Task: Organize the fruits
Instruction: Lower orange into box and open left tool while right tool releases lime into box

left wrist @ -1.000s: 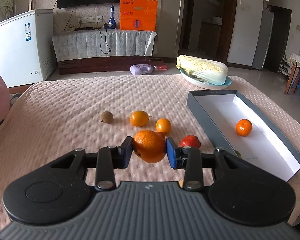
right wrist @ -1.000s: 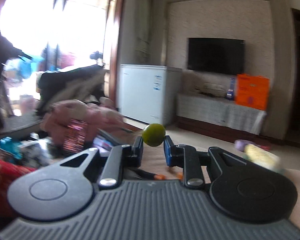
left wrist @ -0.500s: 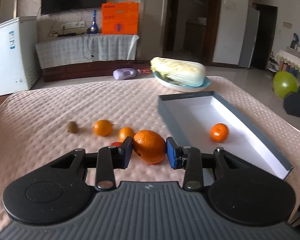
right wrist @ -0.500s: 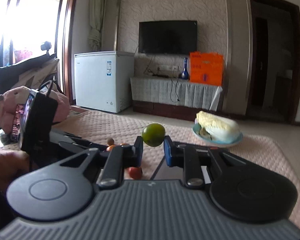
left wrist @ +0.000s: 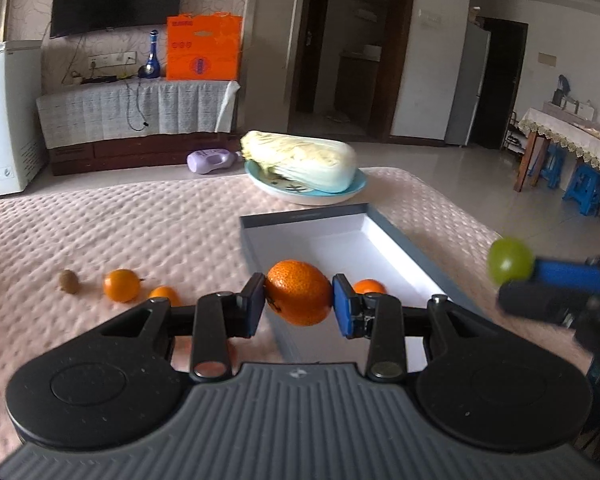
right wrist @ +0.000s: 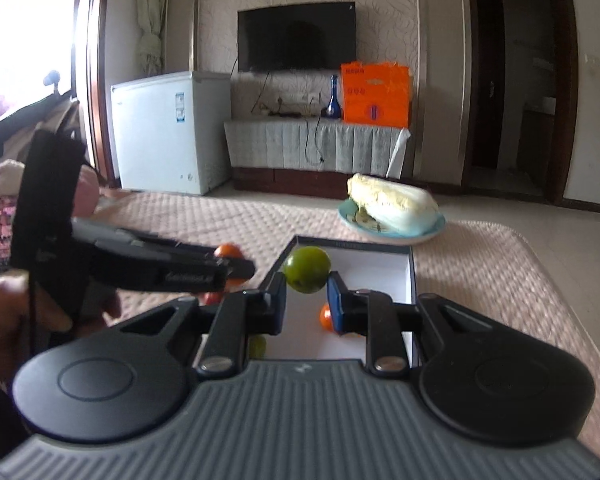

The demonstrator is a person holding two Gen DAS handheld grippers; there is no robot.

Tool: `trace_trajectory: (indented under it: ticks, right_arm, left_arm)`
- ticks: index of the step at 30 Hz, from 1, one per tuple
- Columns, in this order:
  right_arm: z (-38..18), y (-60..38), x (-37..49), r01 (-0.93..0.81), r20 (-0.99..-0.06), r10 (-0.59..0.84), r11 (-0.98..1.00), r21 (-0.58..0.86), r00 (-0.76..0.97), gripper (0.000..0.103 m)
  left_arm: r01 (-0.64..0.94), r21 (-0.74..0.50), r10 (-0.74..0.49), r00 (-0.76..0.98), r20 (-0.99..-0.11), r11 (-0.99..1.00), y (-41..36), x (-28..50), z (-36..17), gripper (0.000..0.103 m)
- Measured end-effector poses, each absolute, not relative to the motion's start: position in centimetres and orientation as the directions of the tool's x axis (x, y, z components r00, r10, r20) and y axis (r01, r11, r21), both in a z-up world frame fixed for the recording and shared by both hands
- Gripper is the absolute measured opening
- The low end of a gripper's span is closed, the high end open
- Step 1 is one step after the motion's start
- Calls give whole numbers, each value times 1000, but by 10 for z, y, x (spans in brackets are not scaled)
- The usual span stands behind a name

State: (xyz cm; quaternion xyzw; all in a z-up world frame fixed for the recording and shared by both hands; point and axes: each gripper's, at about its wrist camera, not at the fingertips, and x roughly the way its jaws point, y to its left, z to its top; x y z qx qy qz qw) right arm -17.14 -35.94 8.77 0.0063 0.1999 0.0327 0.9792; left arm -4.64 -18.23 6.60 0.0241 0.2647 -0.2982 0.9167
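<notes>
While both tongs grip fruit, left tongs (left wrist: 299,305) an orange (left wrist: 299,293), right tongs (right wrist: 307,301) a green fruit (right wrist: 307,269), lower each into the box (left wrist: 400,246) at frame centre.

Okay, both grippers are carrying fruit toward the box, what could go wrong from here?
1. Both grippers converge on the box: the right gripper with the lime sits close beside the left gripper, so they may collide.
2. The orange is round and pinched only at its sides; it could slip out before reaching the box.
3. Dropped from height, either fruit may roll, knock the small orange inside, or bounce over the low wall.
</notes>
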Motion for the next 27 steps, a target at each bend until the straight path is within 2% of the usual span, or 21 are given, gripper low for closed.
trace_trajectory:
  ticks: [11,27]
  right_arm:
    - [76,-370,-164,-34,-470,45,999,32,881,25]
    - [58,-376,-152,-16,-559,43,998,52,828,25]
  left_arm:
    - [582,-129,-560,660,-501,803,-227,-24,63,42]
    - [583,-104,-534,637,-556,805,-260,-3,44,42]
